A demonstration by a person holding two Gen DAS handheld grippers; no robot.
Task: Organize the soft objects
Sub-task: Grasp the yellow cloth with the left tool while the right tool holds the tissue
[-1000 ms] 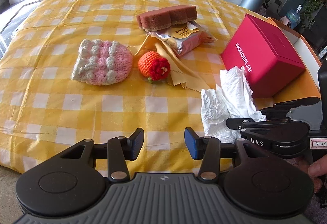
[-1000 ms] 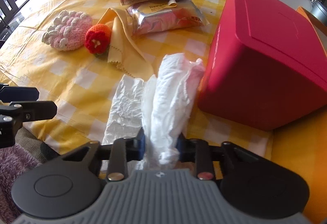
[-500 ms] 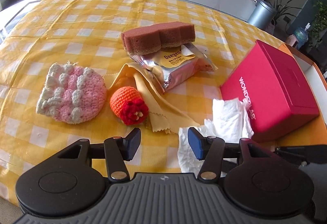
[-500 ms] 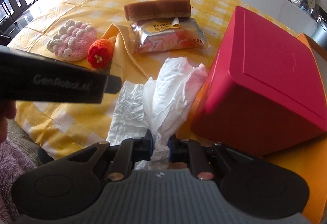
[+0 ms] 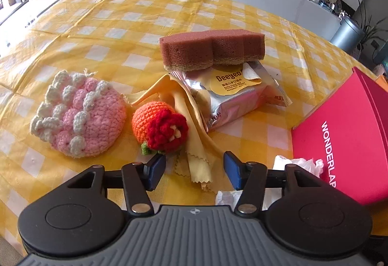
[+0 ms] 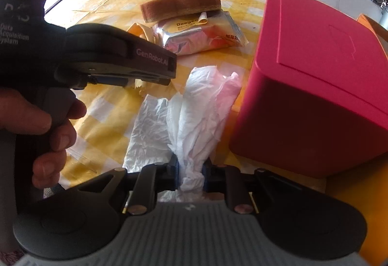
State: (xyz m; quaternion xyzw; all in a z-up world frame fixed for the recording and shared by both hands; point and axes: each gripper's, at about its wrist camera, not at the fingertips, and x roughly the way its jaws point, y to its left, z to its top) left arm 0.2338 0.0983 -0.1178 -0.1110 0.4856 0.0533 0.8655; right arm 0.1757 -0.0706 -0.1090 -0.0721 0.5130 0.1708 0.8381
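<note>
My left gripper (image 5: 194,172) is open and empty, just above the near end of a yellow cloth (image 5: 194,144), with an orange and red crochet ball (image 5: 160,128) just beyond its left finger. A pink and white crochet pouch (image 5: 80,118) lies further left. A brown sponge (image 5: 212,51) rests on a silver wipes pack (image 5: 232,96). My right gripper (image 6: 190,177) is shut on crumpled white tissue (image 6: 194,115), which lies beside the red box (image 6: 315,86). In the right wrist view the left gripper (image 6: 135,67) hides the crochet items.
The yellow checked tablecloth (image 5: 116,23) covers the table. The red box also shows at the right of the left wrist view (image 5: 344,135), with tissue (image 5: 300,164) at its base. A grey bin (image 5: 346,33) stands beyond the table's far right edge.
My left gripper has moved forward over the table to the yellow cloth and crochet ball, and now crosses the right wrist view. My right gripper has closed on the tissue.
</note>
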